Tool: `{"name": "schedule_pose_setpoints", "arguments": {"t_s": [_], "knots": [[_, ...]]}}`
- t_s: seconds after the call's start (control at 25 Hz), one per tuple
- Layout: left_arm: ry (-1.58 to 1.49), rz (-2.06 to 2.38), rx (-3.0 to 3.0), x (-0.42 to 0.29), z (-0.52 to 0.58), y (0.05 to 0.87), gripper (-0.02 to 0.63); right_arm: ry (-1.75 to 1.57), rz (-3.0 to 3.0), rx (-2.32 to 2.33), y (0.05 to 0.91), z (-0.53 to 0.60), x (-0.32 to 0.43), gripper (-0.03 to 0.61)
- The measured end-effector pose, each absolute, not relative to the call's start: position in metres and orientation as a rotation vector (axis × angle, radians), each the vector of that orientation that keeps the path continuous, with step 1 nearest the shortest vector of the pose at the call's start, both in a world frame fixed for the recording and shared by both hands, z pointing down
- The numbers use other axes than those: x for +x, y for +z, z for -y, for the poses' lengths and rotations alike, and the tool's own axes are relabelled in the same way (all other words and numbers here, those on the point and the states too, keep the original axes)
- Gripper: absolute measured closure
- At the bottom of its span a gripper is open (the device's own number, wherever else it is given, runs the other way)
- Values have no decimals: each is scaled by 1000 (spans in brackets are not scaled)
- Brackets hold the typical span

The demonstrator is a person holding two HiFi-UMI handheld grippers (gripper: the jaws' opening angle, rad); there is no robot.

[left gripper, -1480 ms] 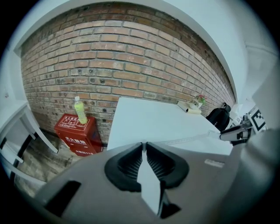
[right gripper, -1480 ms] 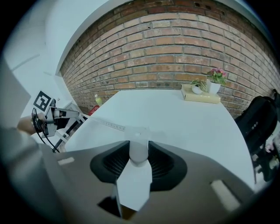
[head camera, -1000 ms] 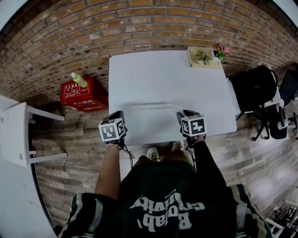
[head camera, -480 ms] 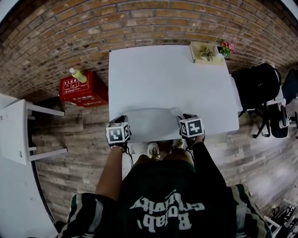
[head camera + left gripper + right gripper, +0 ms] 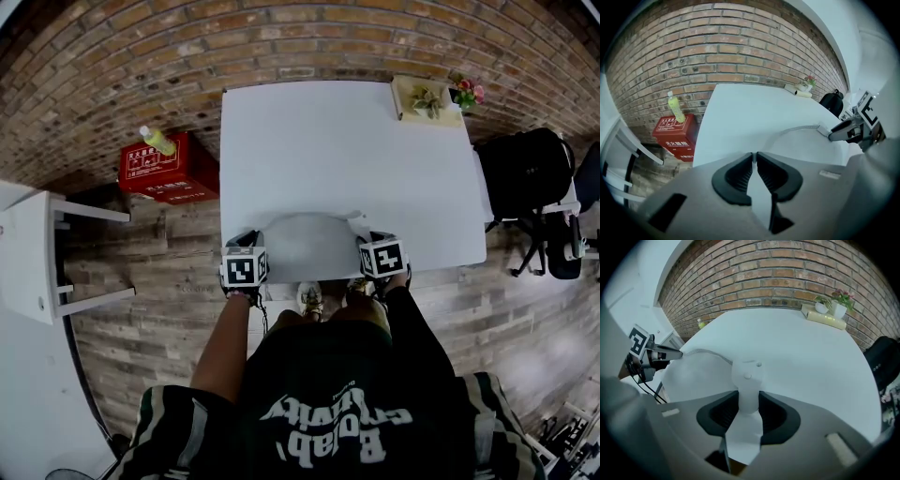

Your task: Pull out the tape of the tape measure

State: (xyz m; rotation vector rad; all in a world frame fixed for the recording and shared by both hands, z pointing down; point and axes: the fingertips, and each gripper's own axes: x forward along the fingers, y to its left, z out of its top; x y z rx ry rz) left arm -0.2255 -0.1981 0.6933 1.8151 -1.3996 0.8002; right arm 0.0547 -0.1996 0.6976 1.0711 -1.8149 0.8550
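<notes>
Tape point(image 5: 805, 128) arcs over table point(image 5: 337, 141) | L gripper point(image 5: 753, 158) pinched on tape end | R gripper point(image 5: 749, 399) clamped on tape-measure case point(image 5: 747, 376)

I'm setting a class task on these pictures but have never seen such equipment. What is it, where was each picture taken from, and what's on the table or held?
No robot here: a person at a white table holds a two-jaw tool in each hand. The wide picture comes from a camera on the person's head, looking down; the other two come from cameras riding on each tool, looking along its jaws. The right tool is clamped on a white tape measure. The left tool pinches its tape, which arcs between them. A tray of plants sits at the table's far corner.
</notes>
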Motion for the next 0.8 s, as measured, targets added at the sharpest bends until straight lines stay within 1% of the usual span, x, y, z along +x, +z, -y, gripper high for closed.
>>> {"name": "schedule_pose_setpoints", "arguments": {"t_s": [0.2, 0.24, 0.32, 0.36, 0.4, 0.56, 0.8], "knots": [[838, 1448, 1834, -229, 202, 692, 568, 838, 1840, 1071, 697, 201, 52, 428], [846, 1455, 1844, -228, 203, 692, 559, 825, 1855, 1077, 697, 202, 52, 424], [846, 1463, 1869, -226, 206, 689, 509, 793, 1891, 1098, 693, 205, 50, 384], [840, 1465, 1882, -225, 207, 686, 480, 776, 1909, 1109, 689, 208, 49, 372], [832, 1469, 1896, -224, 209, 683, 467, 760, 1927, 1122, 685, 211, 49, 371], [780, 1511, 1954, -221, 216, 661, 454, 678, 2017, 1183, 657, 227, 48, 371], [672, 1618, 2058, -217, 243, 604, 453, 481, 2187, 1346, 580, 261, 48, 380]]}}
